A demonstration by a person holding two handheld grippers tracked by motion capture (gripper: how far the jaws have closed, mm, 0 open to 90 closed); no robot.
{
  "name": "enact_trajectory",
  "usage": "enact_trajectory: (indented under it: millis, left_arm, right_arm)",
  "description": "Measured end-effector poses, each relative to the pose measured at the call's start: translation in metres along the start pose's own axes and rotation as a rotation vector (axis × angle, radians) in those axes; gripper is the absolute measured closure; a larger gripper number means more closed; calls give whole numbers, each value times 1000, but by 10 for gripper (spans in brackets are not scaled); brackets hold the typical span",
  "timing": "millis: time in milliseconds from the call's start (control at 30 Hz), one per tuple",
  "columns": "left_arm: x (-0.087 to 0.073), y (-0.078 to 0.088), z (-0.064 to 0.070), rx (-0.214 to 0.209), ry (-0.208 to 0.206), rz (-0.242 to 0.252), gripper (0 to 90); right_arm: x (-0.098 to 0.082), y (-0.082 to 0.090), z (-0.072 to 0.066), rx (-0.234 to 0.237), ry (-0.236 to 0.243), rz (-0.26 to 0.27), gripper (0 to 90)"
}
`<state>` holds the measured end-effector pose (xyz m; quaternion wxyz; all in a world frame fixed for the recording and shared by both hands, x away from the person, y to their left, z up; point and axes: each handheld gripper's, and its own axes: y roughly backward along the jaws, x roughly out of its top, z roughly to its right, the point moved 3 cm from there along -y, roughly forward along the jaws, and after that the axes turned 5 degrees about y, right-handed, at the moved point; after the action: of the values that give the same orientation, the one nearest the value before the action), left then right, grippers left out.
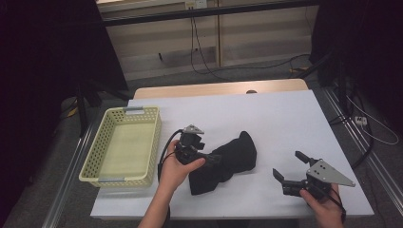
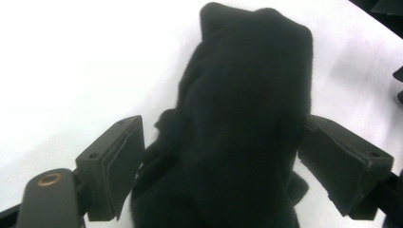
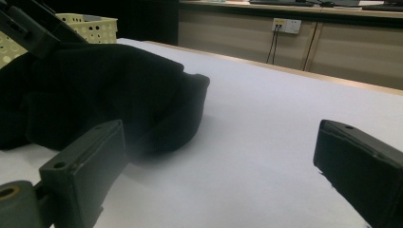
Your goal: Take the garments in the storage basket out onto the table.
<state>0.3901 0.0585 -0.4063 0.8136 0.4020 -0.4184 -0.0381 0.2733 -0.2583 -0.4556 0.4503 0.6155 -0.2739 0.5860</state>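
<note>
High view: black cloth (image 1: 223, 163) lies bunched in a heap on the white bench (image 1: 266, 118), near the front edge, between the two hands. Yellow basket (image 1: 124, 145) sits to its left, well apart from the heap, nothing in it as far as I can see.

Left gripper (image 1: 214, 159) is at the cloth's near-left end. Left gripper view shows the jaws spread wide either side of the cloth (image 2: 237, 123); the fabric is between them but the pads don't look to be pressing on it, so no grip. Right gripper (image 1: 286, 167) hovers off to the right, jaws wide apart, nothing between them, clear of the cloth; in the right gripper view the cloth's rounded end (image 3: 114, 95) lies ahead and left of it.

Handling, my read: soft, limp, light fabric, fleecy-looking, not fragile, not slippery. It will sag and trail when lifted and won't keep its shape. Best hold is a thick fold or bunched ridge near the middle of the heap, pinched deep so several layers get caught; a thin edge would likely slip out or let the rest drag over the bench.
</note>
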Motion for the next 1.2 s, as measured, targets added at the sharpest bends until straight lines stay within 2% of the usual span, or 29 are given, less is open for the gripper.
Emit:
enact_trajectory:
  millis: [200,367,433,600,800,1033,1100,1200]
  left_arm:
    - [-1,7,-12,28,22,18,208]
    - [-3,8,-20,53,33,34,304]
    - [-4,9,-23,53,38,33,363]
    - [-3,14,-25,45,44,43,419]
    - [-2,21,-26,45,46,64,541]
    - [-8,15,-31,38,54,39,785]
    - [-9,11,-31,36,46,17,858]
    - [-12,5,-31,34,40,-3,878]
  right_arm:
    - [0,0,0,2,3,0,26]
    - [0,0,0,1,4,0,27]
    - [0,0,0,2,5,0,27]
    - [0,0,0,2,5,0,29]
    - [0,0,-1,3,7,0,29]
    - [0,-1,-2,5,7,-5,29]
    - [0,-2,-2,7,15,-6,30]
    - [0,-2,-2,8,17,-8,30]
